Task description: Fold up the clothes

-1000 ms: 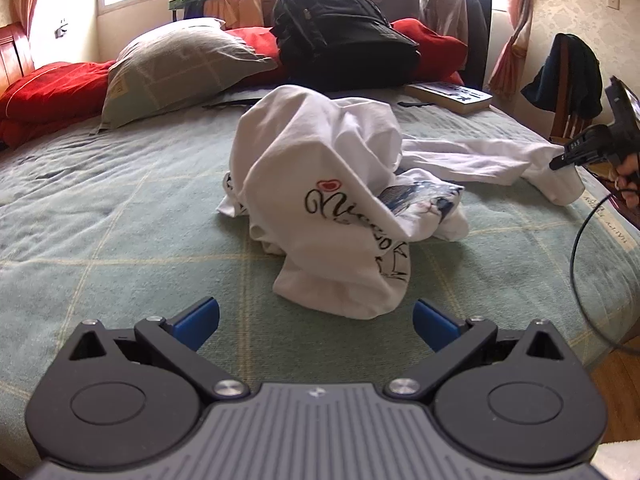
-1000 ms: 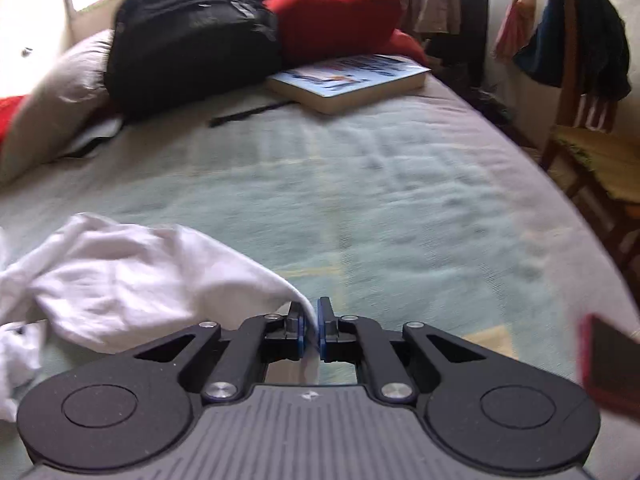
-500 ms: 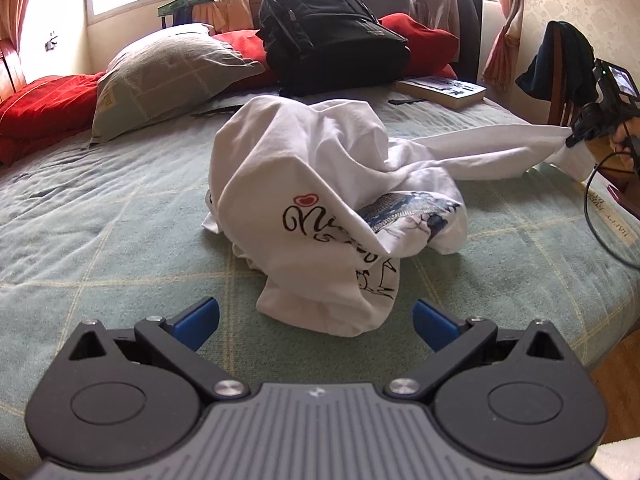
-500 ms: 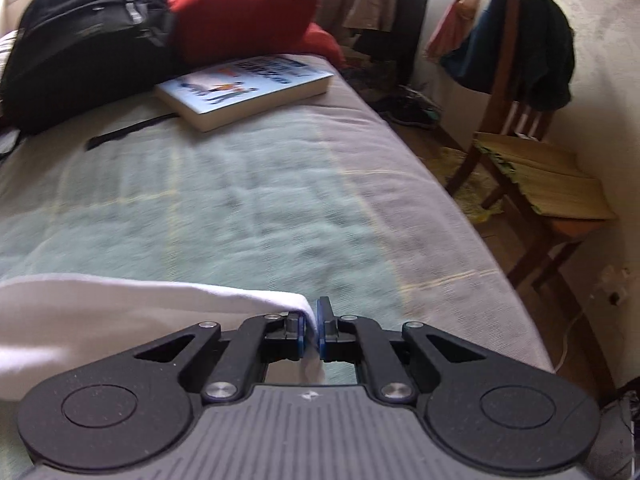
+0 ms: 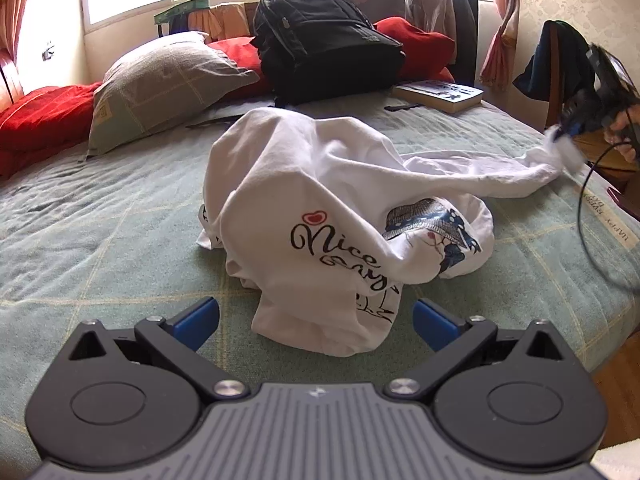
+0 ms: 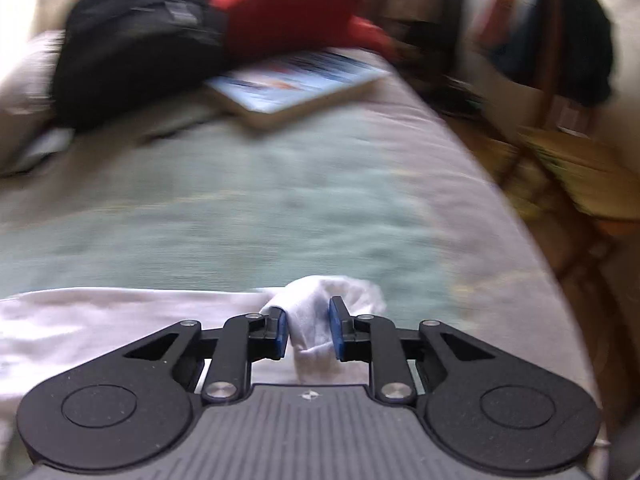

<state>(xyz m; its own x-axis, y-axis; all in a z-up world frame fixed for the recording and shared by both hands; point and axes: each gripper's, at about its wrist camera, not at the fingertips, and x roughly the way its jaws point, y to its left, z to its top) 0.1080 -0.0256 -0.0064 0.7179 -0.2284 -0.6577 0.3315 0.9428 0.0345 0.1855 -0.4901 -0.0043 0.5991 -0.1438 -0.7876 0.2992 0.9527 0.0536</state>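
A crumpled white T-shirt (image 5: pixel 320 200) with a "Nice" print lies in a heap in the middle of the green bed cover (image 5: pixel 100 220). My left gripper (image 5: pixel 316 312) is open just in front of the heap, its blue pads either side of the nearest fold without touching it. One sleeve (image 5: pixel 500 180) is stretched out to the right, up to my right gripper (image 5: pixel 576 120) near the bed's edge. In the blurred right wrist view the right gripper (image 6: pixel 308 328) stands partly open, and the bunched sleeve end (image 6: pixel 316 312) sits loosely between its fingers.
At the head of the bed are a black backpack (image 5: pixel 328 40), a book (image 5: pixel 440 94), a grey pillow (image 5: pixel 160 84) and red cushions (image 5: pixel 40 116). A chair (image 5: pixel 560 64) draped with dark clothing stands past the right edge. A black cable (image 5: pixel 588 216) hangs there.
The right gripper drew the sleeve out to the right, then its jaws parted from shut. The left gripper came a little closer to the heap and stayed open.
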